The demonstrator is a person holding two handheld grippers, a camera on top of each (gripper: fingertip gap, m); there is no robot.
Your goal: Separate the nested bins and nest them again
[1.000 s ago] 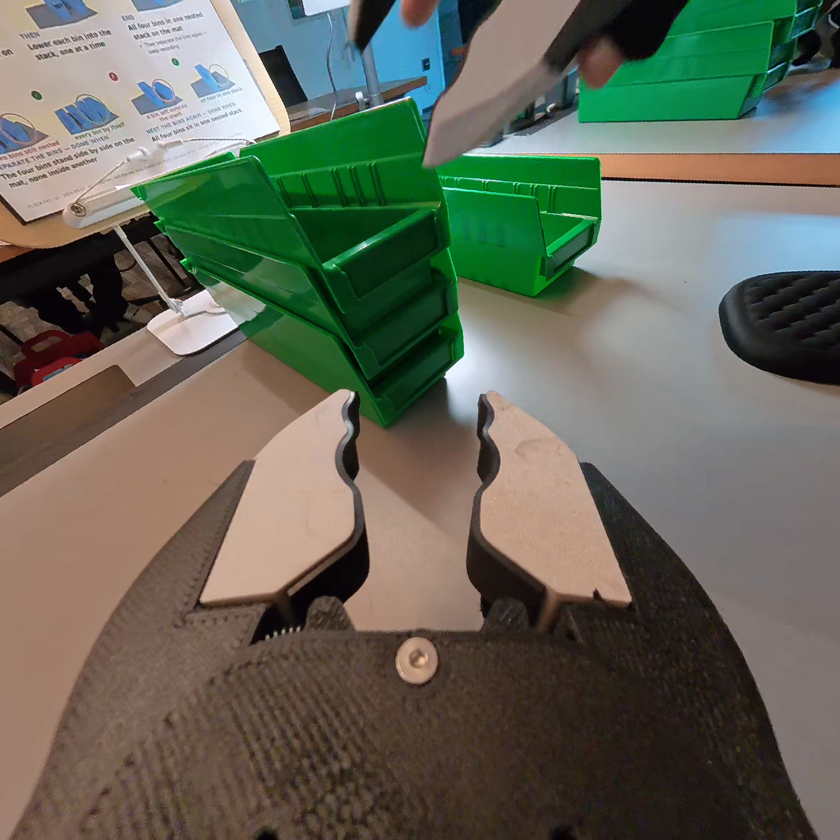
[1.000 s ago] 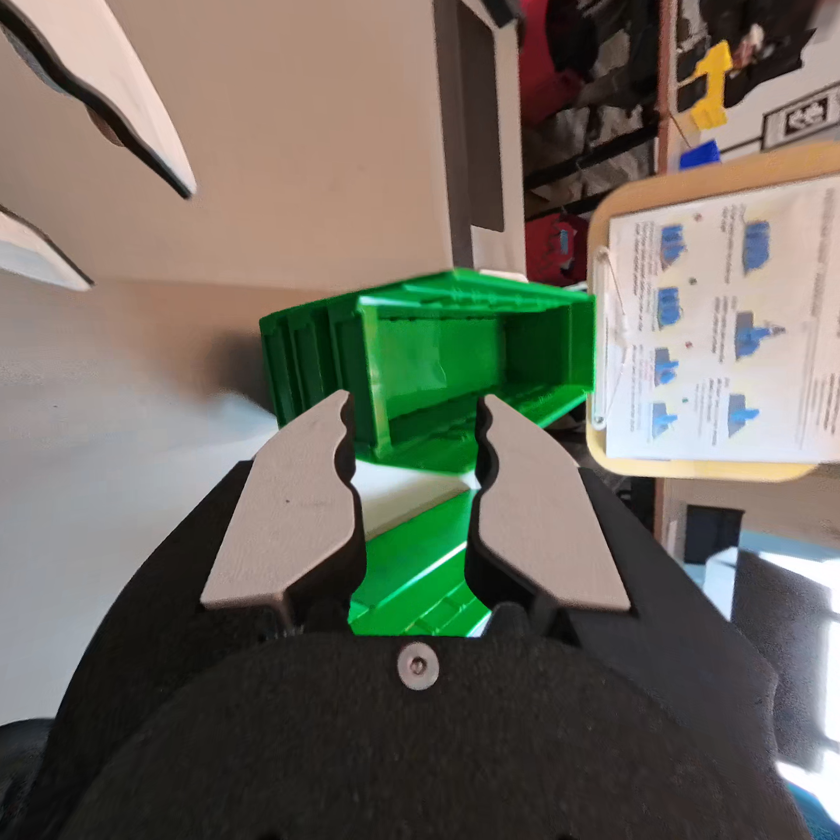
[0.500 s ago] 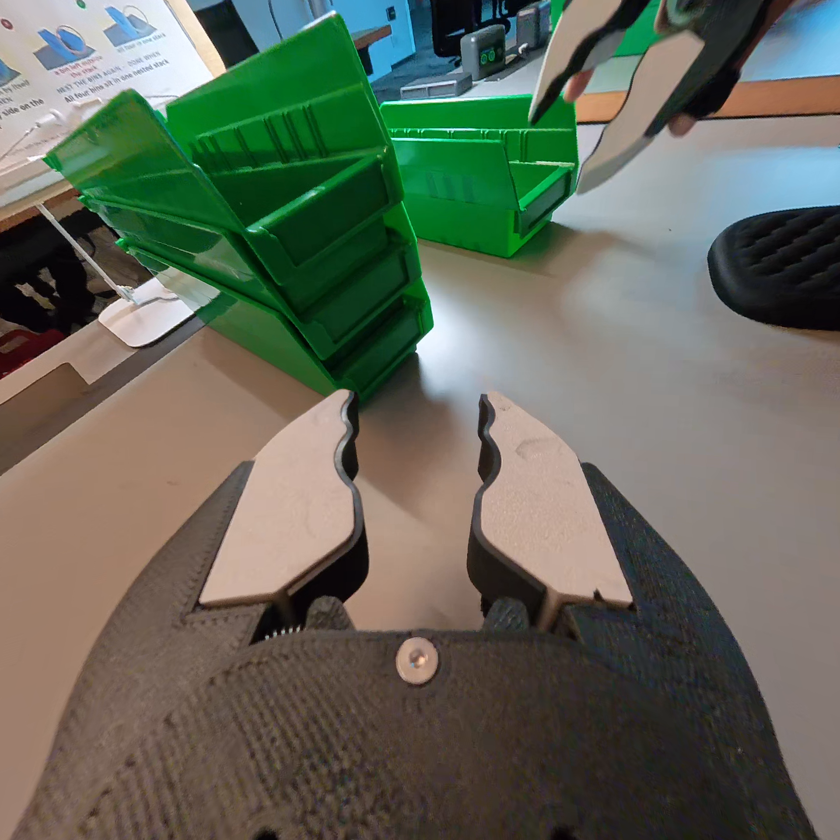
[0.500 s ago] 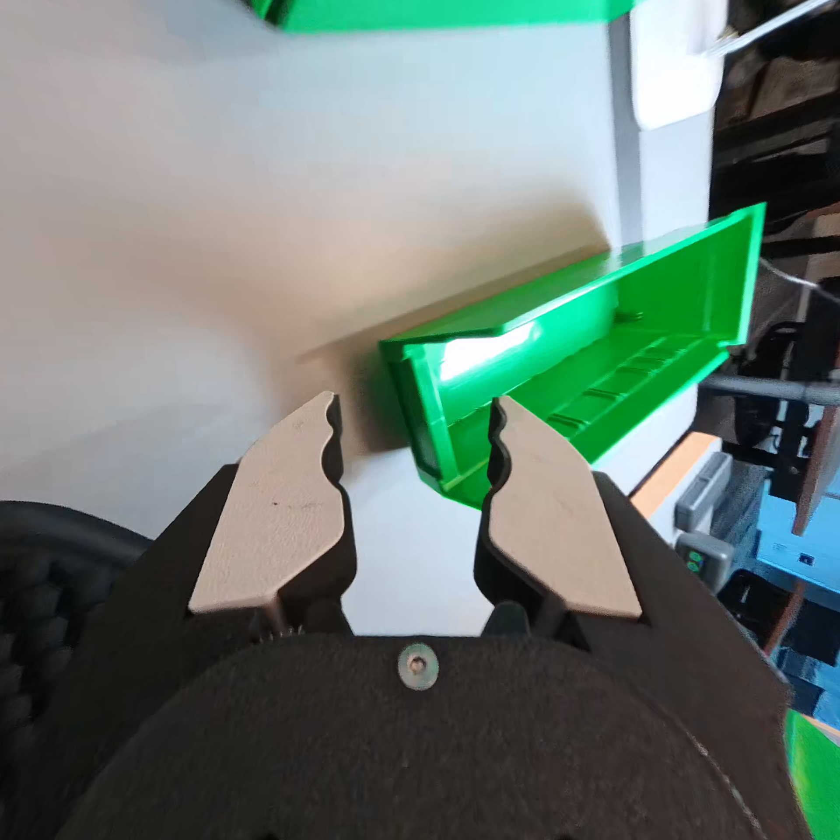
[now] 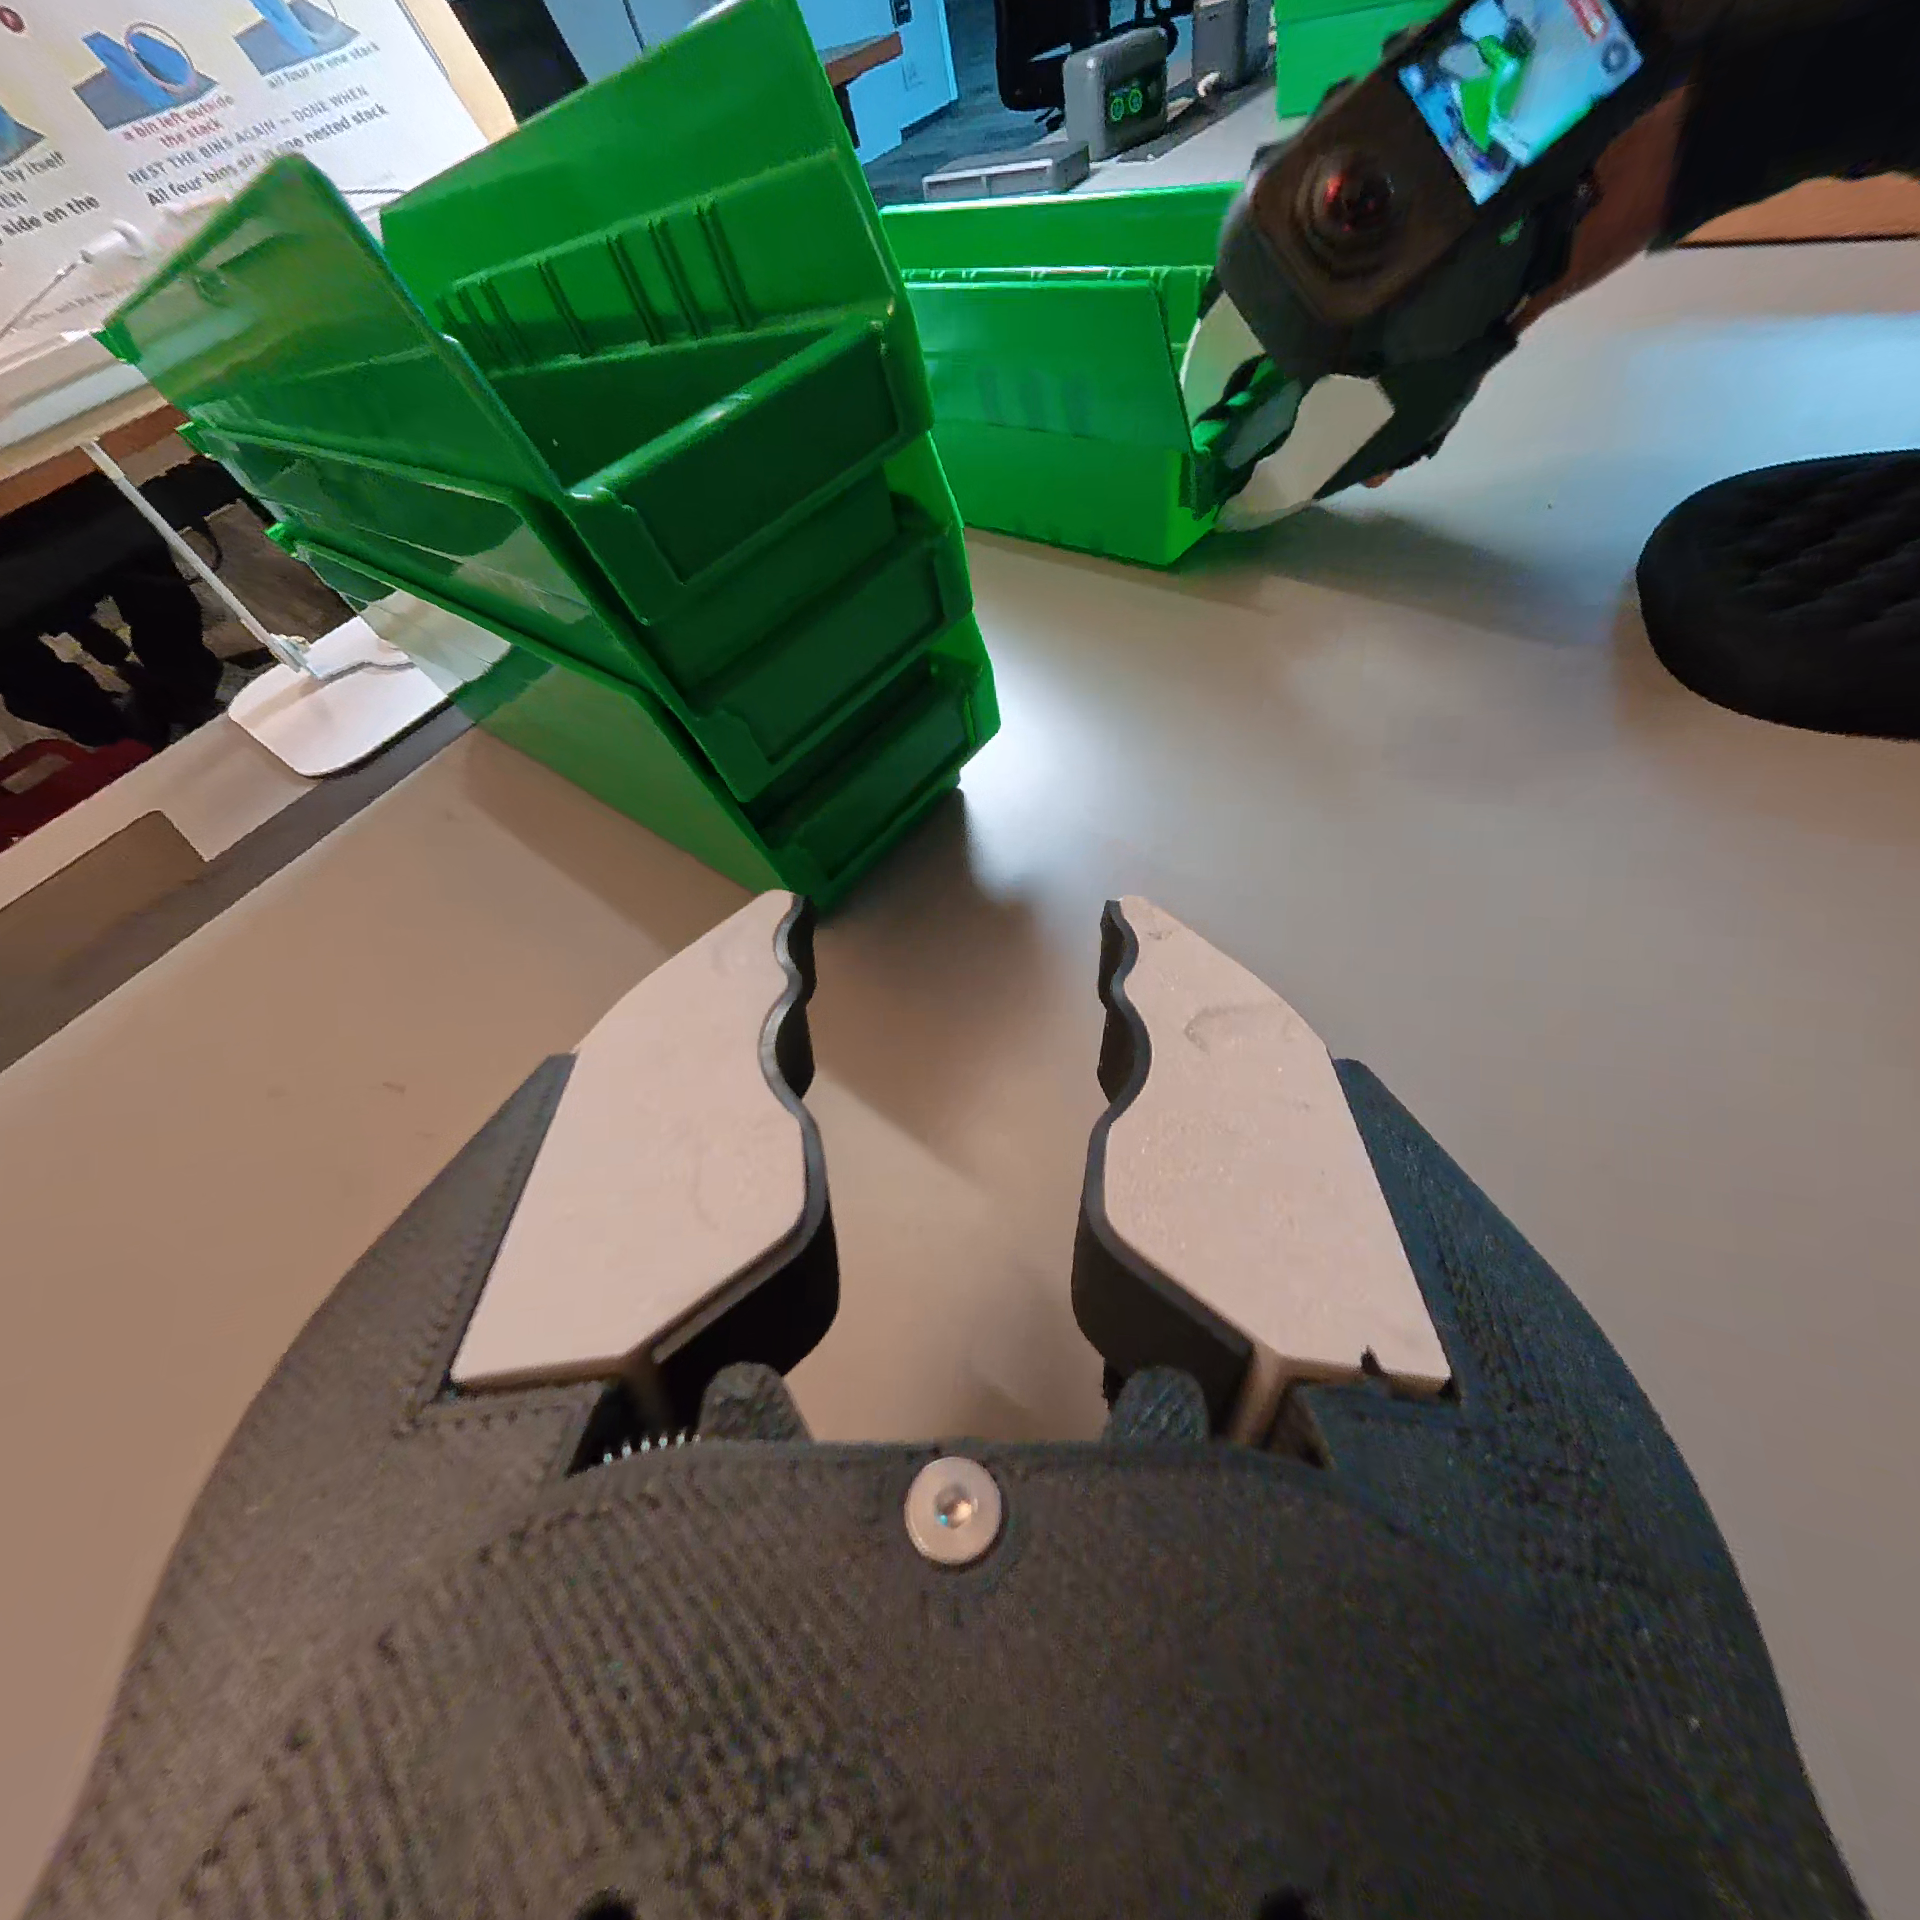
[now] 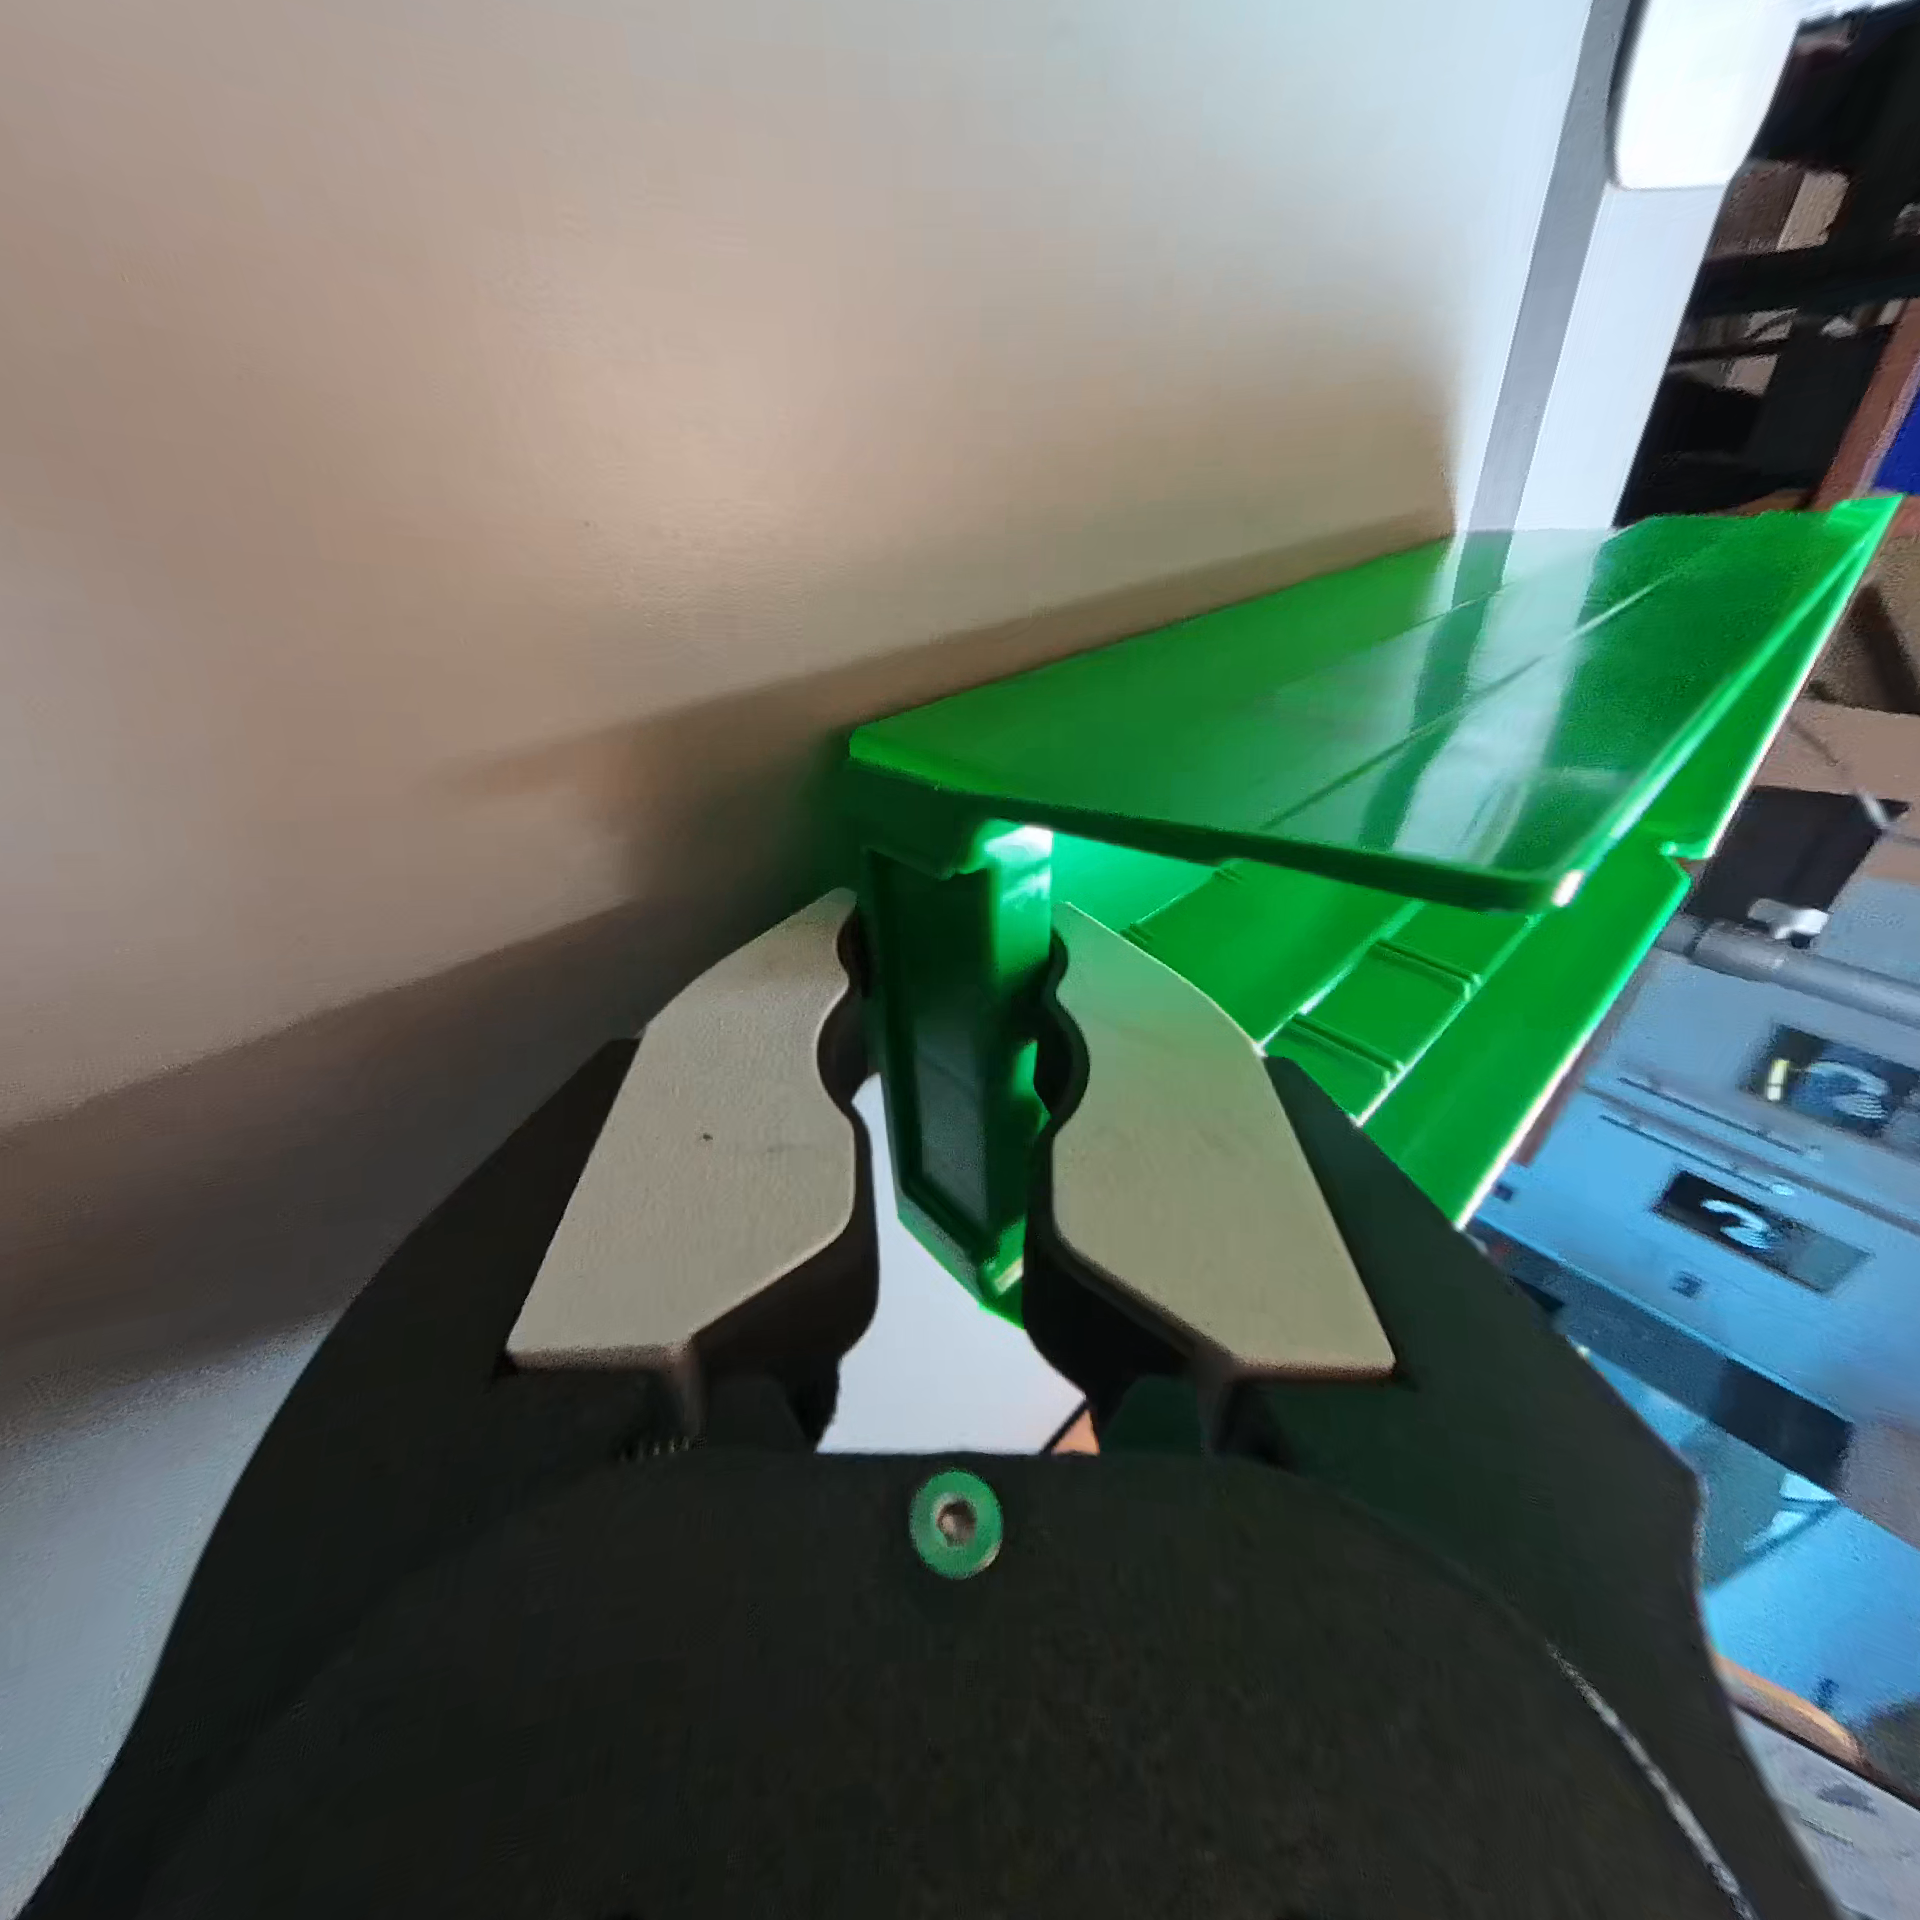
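A lone bright green plastic storage bin [image 5: 1049, 416] sits on the pale grey tabletop [image 5: 1403, 935], well behind and to the right of a leaning stack of nested green plastic bins [image 5: 644, 540] of the same kind. In the right wrist view the bin's low front lip [image 6: 951, 1049] runs between the grey fingers of the right gripper [image 6: 951, 971], which sit close against it on both sides, clamped onto that lip; the long side wall [image 6: 1351, 748] and ribbed interior stretch away beyond. From the left wrist view the same gripper [image 5: 1262, 447] shows at the bin's front right corner, its black body carrying a small camera with a lit screen [image 5: 1434, 156]. The nested stack tilts back, each inner bin's front lip stepped above the one below, and its lowest front corner lies just ahead of the left gripper [image 5: 956, 914]. That gripper hovers low over the table with its two grey fingers spread apart and nothing between them. A black textured pad [image 5: 1787, 592] lies at the right edge of the table, and a white instruction sheet on a stand [image 5: 208, 94] rises behind the stack at upper left.
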